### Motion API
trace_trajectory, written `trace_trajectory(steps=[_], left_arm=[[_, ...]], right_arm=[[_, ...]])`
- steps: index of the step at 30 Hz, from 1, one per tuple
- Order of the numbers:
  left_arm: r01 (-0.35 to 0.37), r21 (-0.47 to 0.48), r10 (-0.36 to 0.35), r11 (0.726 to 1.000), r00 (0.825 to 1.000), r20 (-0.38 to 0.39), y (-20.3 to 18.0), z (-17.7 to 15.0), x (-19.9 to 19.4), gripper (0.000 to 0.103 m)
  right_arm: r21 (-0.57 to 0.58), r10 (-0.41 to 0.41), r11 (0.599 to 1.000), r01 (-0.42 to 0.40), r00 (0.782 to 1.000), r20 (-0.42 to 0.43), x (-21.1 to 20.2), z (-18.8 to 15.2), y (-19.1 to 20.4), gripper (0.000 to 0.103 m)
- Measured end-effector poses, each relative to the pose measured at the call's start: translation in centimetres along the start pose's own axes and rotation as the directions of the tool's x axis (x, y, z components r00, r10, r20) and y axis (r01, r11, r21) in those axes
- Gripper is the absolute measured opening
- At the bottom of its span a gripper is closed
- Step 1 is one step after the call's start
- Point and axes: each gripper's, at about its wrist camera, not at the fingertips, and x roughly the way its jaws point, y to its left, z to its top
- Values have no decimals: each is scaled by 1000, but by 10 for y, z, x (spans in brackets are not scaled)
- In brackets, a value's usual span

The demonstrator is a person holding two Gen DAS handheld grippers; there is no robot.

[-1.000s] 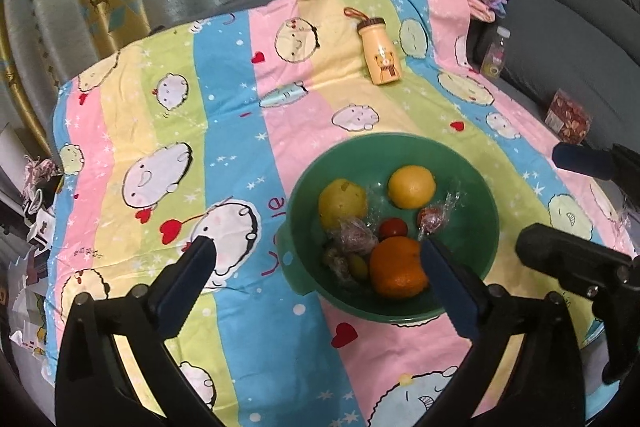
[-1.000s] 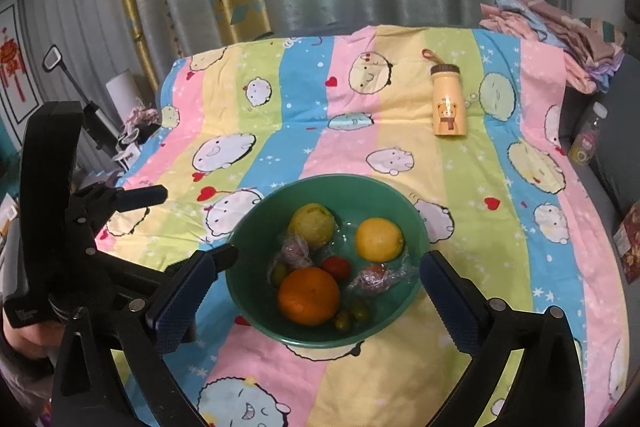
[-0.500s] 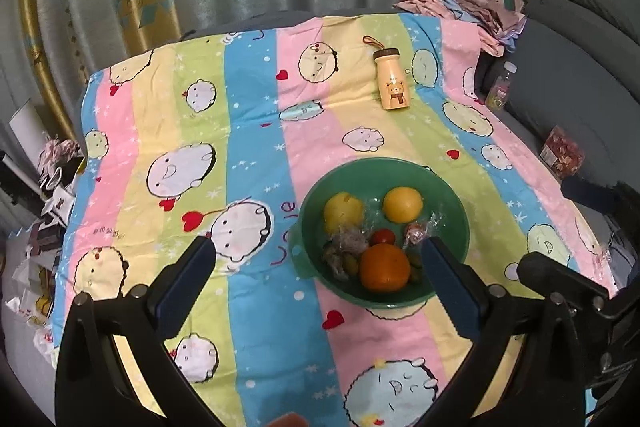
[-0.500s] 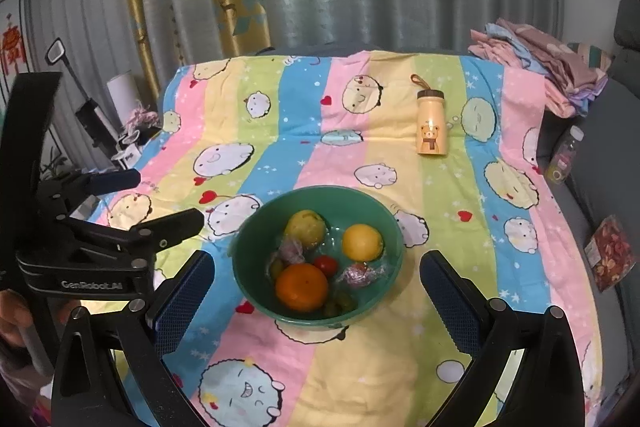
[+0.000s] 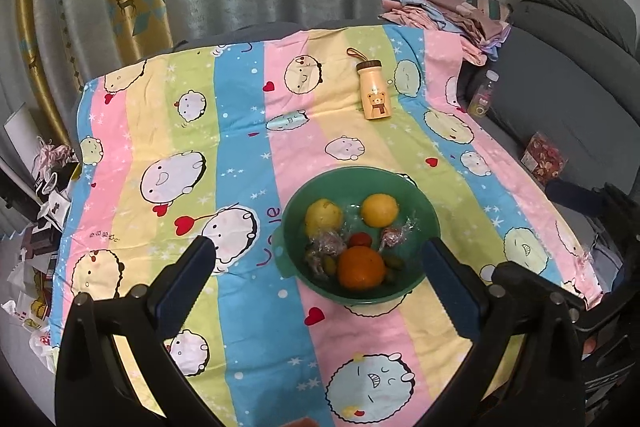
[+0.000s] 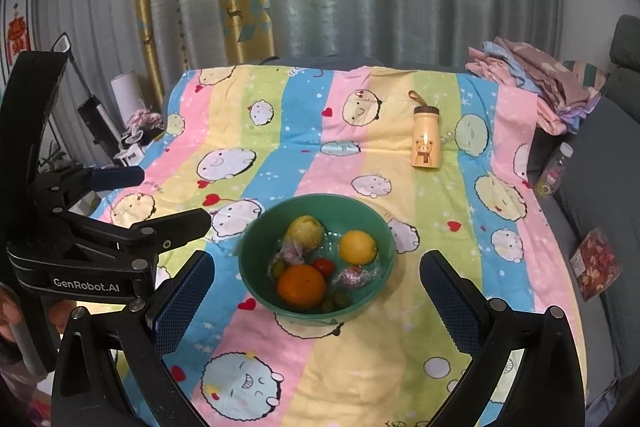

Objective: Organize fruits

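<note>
While both claws, left (image 5: 316, 281) and right (image 6: 316, 291), hang spread wide and empty above the near edge, the fruits (image 6: 301, 285) sit in the bowl (image 6: 256, 247) there on the surface (image 6: 400, 347).

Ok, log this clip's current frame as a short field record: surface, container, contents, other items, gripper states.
surface: striped cartoon bedsheet
container: green bowl, upright
contents: orange, two yellow citrus fruits, small red tomato, wrapped candies, small green fruits
other items: yellow bear bottle lying beyond the bowl
left gripper: open, empty
right gripper: open, empty
</note>
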Motion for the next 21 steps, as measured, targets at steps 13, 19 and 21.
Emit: trace_trajectory(steps=[13,19,21], left_arm=[[-7,6,7,1000,1000,-10,2,3,6,103],[-3,14,3,1000,1000,-10,2,3,11,103],[-1,16,1,1000,1000,-12,1,4,12,103]], right_arm=[[3,-1,1000,1,1000,-2,1,-1,1,102],[2,-9,1000,9,1000,-14,9,-2,-3,102],[3,-9,1000,9,1000,-15,11,-2,-5,102]])
